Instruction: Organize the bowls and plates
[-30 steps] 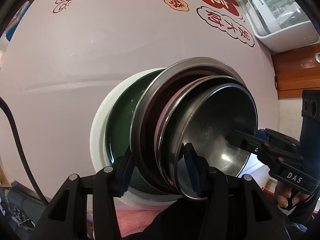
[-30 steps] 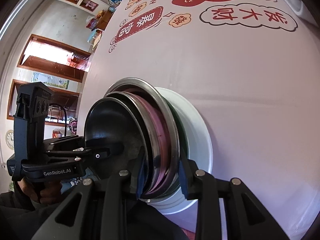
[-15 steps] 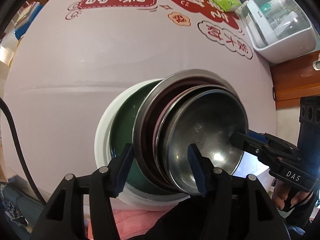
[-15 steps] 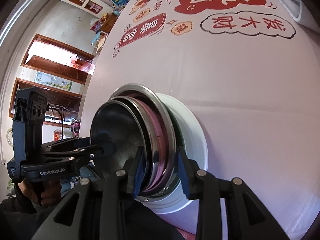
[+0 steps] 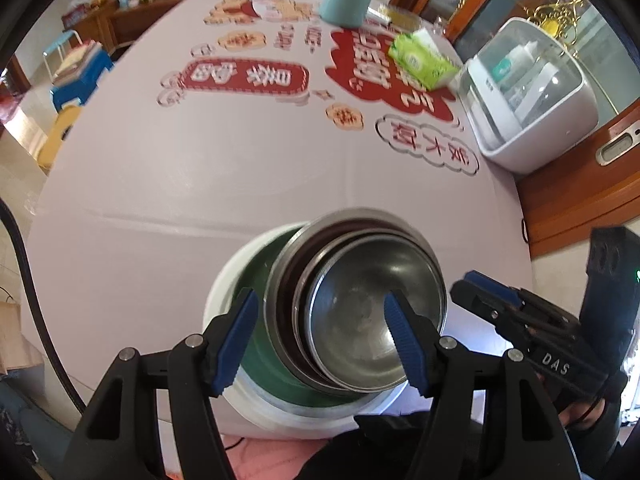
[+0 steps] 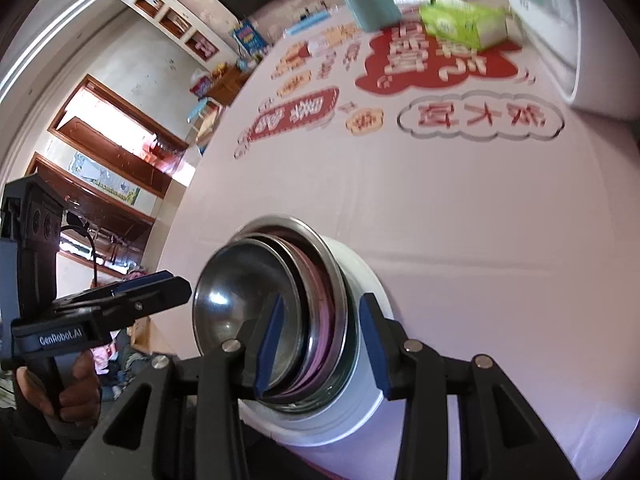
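The stack of shiny steel bowls (image 5: pixel 360 312) is nested in the white plate (image 5: pixel 224 280) on the counter (image 5: pixel 200 184). Around it, left tongs (image 5: pixel 320 340) and right tongs (image 6: pixel 320 344) are spread, just opening, nothing pinched.

A pale pink surface (image 5: pixel 200 184) with red printed characters filled most of the frame. At the top centre stood a teal canister (image 5: pixel 347 3), with a green tissue pack (image 5: pixel 422 60) to its right. A white lidded appliance (image 5: pixel 532 96) sat at the upper right. At the upper left, off the surface, was a blue stool (image 5: pixel 78 76).
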`<control>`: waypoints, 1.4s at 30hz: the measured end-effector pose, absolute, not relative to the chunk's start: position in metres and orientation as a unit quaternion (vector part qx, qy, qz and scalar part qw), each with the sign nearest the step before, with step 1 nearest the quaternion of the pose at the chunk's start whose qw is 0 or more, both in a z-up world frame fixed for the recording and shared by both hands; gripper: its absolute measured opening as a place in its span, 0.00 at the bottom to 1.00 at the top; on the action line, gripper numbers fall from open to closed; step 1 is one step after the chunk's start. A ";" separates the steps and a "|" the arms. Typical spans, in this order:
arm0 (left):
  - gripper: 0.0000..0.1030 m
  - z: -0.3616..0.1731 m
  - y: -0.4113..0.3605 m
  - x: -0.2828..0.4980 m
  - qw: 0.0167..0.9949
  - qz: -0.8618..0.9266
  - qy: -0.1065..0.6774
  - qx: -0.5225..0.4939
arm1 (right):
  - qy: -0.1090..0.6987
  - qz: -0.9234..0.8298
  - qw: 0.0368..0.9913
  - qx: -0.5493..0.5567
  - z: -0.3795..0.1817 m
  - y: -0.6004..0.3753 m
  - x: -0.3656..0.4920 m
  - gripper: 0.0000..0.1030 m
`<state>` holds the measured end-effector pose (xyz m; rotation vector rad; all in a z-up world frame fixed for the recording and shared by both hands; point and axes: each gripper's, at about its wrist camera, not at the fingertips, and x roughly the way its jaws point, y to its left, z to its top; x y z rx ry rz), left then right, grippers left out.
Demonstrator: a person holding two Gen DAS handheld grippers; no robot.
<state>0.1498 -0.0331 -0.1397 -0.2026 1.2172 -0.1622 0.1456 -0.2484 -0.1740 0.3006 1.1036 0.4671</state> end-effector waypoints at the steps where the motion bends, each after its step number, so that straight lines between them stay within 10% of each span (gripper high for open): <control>1: 0.62 -0.136 -0.033 0.148 0.820 -0.072 0.560 -0.096 | 0.506 0.215 0.823 0.139 -0.171 -0.249 0.142 0.38; 7: 0.64 -0.116 -0.028 0.136 0.851 -0.052 0.514 -0.094 | 0.447 0.183 0.866 0.131 -0.151 -0.258 0.116 0.39; 18: 0.72 -0.090 -0.030 0.106 0.895 -0.031 0.434 -0.096 | 0.353 0.100 0.924 0.107 -0.119 -0.276 0.066 0.70; 42: 0.99 -0.064 -0.047 0.021 0.912 -0.011 0.410 -0.019 | 0.433 0.116 0.891 0.072 -0.082 -0.242 -0.008 0.94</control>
